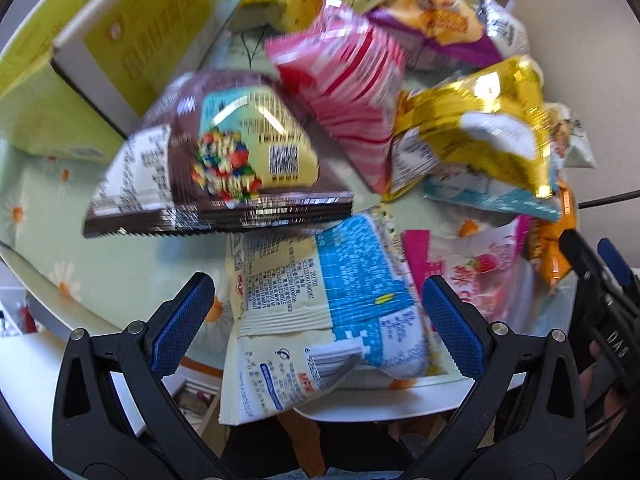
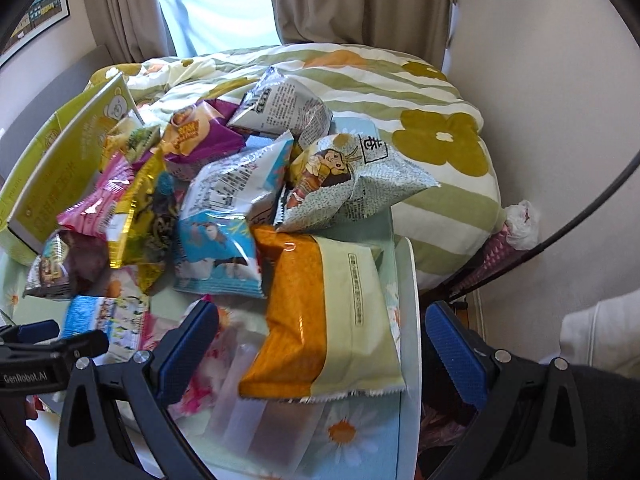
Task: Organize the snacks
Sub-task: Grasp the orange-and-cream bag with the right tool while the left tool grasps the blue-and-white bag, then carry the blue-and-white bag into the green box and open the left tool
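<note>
A: What's the biggest thing here?
B: The table, its daisy cloth heaped with snacks, beside a bed.

A: Any container?
B: A yellow-green box at the pile's left edge, open; I can't tell what's inside.

A: And the tongs?
B: Both spread, holding nothing. The left gripper straddles the blue-and-cream packet, the right gripper the orange packet, probably lining up picks.
</note>
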`<state>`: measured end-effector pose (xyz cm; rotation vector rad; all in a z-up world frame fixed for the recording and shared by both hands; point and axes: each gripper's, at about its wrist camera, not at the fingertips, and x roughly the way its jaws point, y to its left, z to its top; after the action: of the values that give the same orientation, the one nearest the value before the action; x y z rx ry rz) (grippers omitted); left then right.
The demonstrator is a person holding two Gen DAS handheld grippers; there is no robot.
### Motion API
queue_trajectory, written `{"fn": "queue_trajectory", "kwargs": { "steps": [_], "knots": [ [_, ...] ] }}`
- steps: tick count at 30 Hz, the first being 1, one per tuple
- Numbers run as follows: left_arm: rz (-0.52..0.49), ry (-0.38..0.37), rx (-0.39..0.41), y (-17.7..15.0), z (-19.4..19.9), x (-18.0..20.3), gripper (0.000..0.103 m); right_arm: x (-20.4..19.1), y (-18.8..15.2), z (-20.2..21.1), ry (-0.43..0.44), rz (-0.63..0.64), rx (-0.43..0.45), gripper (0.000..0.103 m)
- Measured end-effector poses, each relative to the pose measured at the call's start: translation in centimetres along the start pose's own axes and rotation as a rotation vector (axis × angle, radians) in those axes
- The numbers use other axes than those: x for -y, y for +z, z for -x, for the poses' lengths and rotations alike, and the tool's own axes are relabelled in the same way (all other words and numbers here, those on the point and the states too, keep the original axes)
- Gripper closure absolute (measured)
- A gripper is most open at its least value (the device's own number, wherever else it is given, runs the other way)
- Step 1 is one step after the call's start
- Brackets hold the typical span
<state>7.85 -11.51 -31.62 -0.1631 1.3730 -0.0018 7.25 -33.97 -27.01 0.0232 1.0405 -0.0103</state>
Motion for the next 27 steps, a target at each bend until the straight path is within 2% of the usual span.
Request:
{"fn": "queue_trajectory", "kwargs": {
  "steps": [5,13,16,22,25,27],
  "knots": [
    [0.025,-0.015,-0.024,-0.3,-2.5,-0.3,0.001,0.0,0.2,-1.7,0.020,0.040,-0.018,0.005],
    [0.016,-0.053,-0.006,-1.0,-3.9,-0.5,0.016,0.0,0.7,-3.8,0.044,0.059,-0.047,0.017],
    [0.003,-0.052,-0.001,-1.8,-3.4,-0.5,0.021,-0.1,0.6,-4.6,0.046,0.066,-0.060,0.021],
    [0.000,-0.066,0.003,-1.7,-2.0,-1.2,0.024,1.0,0.5,-5.9,0.060,0.033,-0.088,0.030],
    [-0.012,-0.063,0.014,-1.6,-1.0,-1.5,0.025,1.2,0.4,-5.7,0.051,0.027,-0.080,0.041],
    [-0.016,-0.064,0.021,-1.6,0.4,-1.8,0.025,1.3,0.4,-5.6,0.057,0.020,-0.080,0.043]
  ]
}}
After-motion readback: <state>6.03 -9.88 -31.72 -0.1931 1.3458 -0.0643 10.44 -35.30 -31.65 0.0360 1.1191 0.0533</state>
